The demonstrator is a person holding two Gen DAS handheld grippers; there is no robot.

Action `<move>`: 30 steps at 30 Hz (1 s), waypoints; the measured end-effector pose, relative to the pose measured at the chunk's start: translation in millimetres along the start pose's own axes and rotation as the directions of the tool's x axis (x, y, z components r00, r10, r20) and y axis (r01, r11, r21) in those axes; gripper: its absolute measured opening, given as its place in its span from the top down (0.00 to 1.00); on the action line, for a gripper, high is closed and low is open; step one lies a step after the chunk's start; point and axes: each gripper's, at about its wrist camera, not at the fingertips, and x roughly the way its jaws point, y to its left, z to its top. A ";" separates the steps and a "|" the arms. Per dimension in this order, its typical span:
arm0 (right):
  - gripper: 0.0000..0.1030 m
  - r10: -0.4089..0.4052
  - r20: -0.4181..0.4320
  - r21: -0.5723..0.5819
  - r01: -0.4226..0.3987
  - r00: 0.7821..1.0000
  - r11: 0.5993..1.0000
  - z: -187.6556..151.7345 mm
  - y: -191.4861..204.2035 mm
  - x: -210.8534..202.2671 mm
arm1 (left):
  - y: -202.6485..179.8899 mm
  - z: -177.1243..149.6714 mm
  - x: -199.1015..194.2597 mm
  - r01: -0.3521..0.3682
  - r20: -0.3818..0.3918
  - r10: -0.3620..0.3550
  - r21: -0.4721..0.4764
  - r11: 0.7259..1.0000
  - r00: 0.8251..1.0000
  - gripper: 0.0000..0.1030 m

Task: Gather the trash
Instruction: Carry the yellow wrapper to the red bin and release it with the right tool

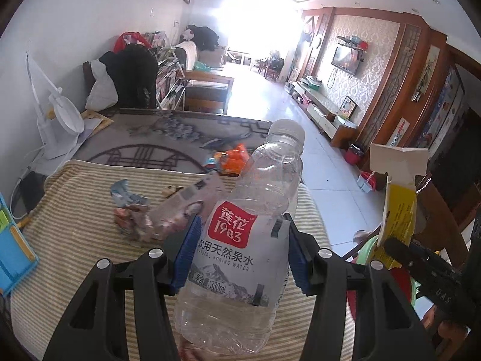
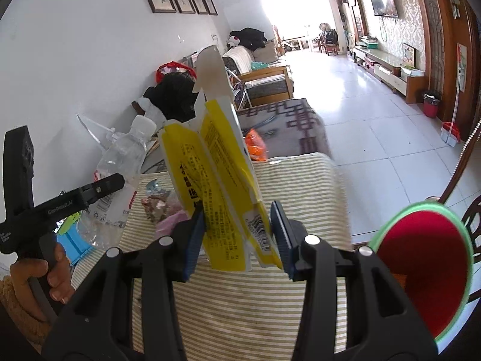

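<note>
Two pieces of trash are already lifted, so the step in hand seems to be the carrying to the bin. The left gripper (image 1: 240, 255) has its jaws pinching the empty water bottle (image 1: 240, 240) around the label, the cap pointing away and up. The right gripper (image 2: 237, 234) has its jaws closed on the lower part of a flattened yellow carton (image 2: 222, 186), which stands almost upright. The bin (image 2: 421, 270) (red inside, green rim) is just beside the right gripper, at the counter's edge, so I judge the next move is to bring the carton above its mouth and spread the jaws, then the same for the bottle, which has the longer way across. On the striped cloth (image 1: 75, 210) beyond the bottle some crumpled wrappers (image 1: 135, 216) are not yet collected, and an orange packet (image 1: 236, 158) lies further from the bin, on the grey patterned cover (image 1: 150, 138). Behind the counter is a long living room with white floor tiles, a sofa, and a television on the wall.
</note>
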 end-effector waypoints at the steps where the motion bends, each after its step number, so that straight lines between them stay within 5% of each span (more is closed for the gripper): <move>1: 0.59 -0.001 0.003 0.001 0.001 1.000 1.000 1.3 -6.1 -2.5 | -7.6 -2.4 0.1 -0.003 0.000 0.003 0.000 1.000 1.000 0.50; 19: 0.59 -0.044 0.030 0.113 0.040 0.999 0.993 9.5 -127.2 -37.0 | -126.2 -3.9 17.6 -0.005 -0.010 0.006 0.086 0.996 1.000 0.50; 30: 0.58 -0.087 0.013 0.166 0.084 0.996 0.982 3.0 -177.0 -50.8 | -171.6 -2.6 42.8 0.054 -0.051 -0.047 0.136 0.989 0.998 0.50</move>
